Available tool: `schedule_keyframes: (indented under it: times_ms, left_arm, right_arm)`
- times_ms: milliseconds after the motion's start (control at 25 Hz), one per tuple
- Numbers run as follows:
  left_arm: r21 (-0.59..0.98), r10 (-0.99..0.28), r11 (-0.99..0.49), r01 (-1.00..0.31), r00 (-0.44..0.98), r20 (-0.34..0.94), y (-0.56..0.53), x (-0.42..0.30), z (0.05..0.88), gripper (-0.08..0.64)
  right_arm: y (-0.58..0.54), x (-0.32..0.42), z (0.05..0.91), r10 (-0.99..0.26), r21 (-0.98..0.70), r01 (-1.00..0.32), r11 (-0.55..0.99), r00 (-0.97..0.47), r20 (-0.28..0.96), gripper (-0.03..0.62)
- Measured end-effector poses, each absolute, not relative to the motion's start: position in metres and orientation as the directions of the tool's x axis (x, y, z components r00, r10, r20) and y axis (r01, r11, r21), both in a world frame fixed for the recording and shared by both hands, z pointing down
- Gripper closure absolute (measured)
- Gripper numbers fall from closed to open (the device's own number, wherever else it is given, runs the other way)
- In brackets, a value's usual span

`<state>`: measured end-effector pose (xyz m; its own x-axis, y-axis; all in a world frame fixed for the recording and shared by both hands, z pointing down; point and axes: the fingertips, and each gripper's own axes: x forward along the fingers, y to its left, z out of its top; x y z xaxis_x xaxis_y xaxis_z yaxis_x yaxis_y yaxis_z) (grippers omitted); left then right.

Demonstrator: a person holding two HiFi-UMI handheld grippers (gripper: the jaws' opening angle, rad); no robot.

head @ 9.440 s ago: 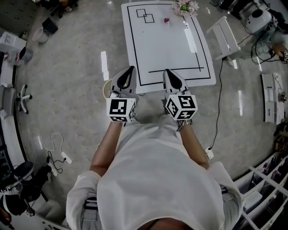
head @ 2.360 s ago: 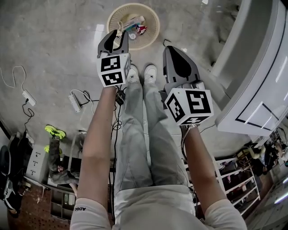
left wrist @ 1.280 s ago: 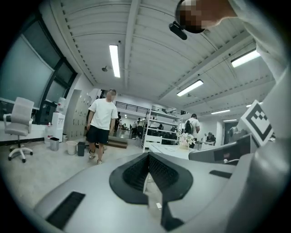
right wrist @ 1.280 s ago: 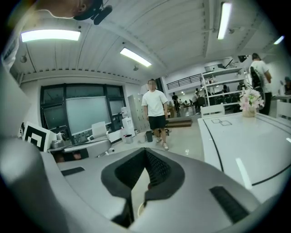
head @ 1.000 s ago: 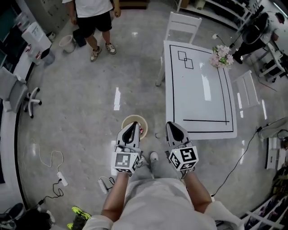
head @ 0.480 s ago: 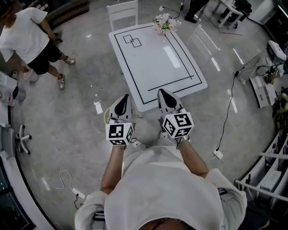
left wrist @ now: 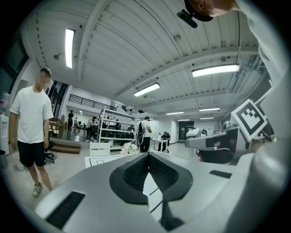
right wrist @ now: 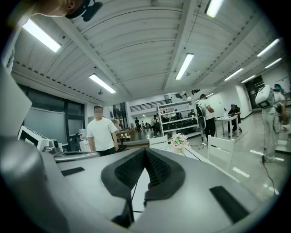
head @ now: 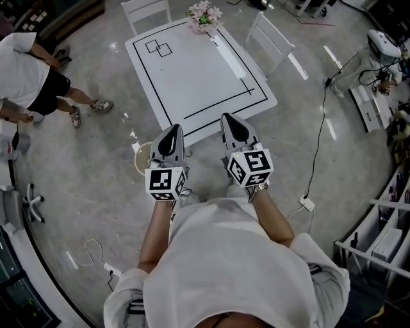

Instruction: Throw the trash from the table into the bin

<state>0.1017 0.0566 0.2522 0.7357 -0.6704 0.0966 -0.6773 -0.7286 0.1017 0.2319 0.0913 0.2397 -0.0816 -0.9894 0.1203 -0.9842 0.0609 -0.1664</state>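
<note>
The white table [head: 192, 70] with black lines stands straight ahead in the head view; a bunch of flowers [head: 204, 14] sits at its far edge. Its near edge lies just beyond both gripper tips. The cream round bin [head: 141, 159] is on the floor at the table's near left corner, mostly hidden under my left gripper [head: 172, 132]. My right gripper [head: 229, 122] is beside it, level with it. Both point at the table, shut and empty. The left gripper view shows shut jaws [left wrist: 148, 157], and the right gripper view shows the same [right wrist: 144, 152].
A person in a white shirt [head: 32, 70] stands on the floor to the left of the table. White chairs [head: 272, 41] stand at the table's far and right sides. A cable and power strip [head: 306, 204] lie on the floor at the right.
The view has swung round: the table, to the right one second ago, is now straight ahead. The bin, once in plain sight ahead of the left gripper, is now mostly under it. Both grippers stay shut.
</note>
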Motion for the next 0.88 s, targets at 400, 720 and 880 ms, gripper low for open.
schedule_keyframes:
  times_ms: [400,720,880]
  left_arm:
    - [0.08,-0.776,-0.623,-0.778,0.627,0.066,0.084,0.225,0.243,0.554]
    - [0.068,-0.798,-0.594,-0.802,0.598,0.077,0.108,0.292,0.241,0.554]
    - [0.054,-0.791,-0.602,-0.797,0.604,0.095,0.112,0.309,0.248,0.554]
  right_arm:
    - [0.122,0.376,0.24,-0.982,-0.157,-0.977,0.141,-0.159,0.105,0.591]
    - [0.14,0.46,0.244,-0.979,-0.163,-0.977,0.139,-0.161,0.127,0.591]
    - [0.143,0.481,0.248,-0.982,-0.179,-0.976,0.123,-0.146,0.122,0.591]
